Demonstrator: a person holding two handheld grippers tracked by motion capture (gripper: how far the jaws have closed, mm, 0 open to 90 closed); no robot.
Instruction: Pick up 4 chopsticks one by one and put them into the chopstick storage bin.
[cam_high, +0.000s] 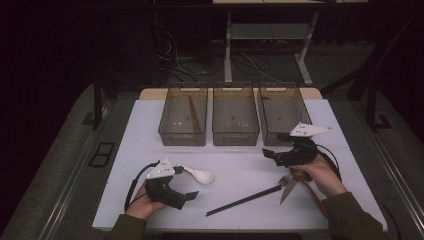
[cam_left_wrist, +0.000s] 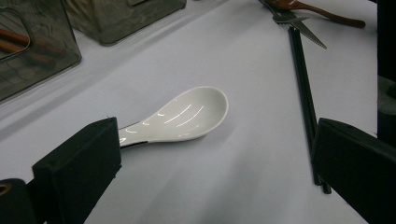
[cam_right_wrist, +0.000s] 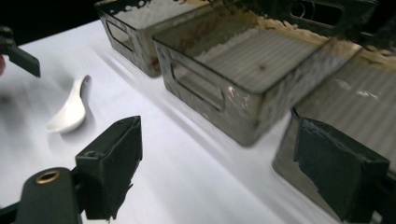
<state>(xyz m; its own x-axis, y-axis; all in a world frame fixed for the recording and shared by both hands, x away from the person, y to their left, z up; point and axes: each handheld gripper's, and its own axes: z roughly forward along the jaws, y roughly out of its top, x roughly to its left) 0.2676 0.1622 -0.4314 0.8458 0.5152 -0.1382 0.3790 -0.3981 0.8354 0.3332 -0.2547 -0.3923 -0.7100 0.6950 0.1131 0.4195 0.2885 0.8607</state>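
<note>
Tongs, left (cam_left_wrist: 215, 154) and right (cam_right_wrist: 243, 168), gape wide, empty, near white spoon (cam_left_wrist: 187, 114).

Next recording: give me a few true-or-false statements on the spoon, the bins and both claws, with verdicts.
1. The white spoon lies on the table, held by nothing. True.
2. The left claw is shut on the spoon. False: its jaws stand wide apart, the spoon's handle end beside one.
3. Three bins stand side by side. True.
4. The left bin has nothing in it. False: a brown stick lies inside.
5. The right claw is open near the bins. True.
</note>
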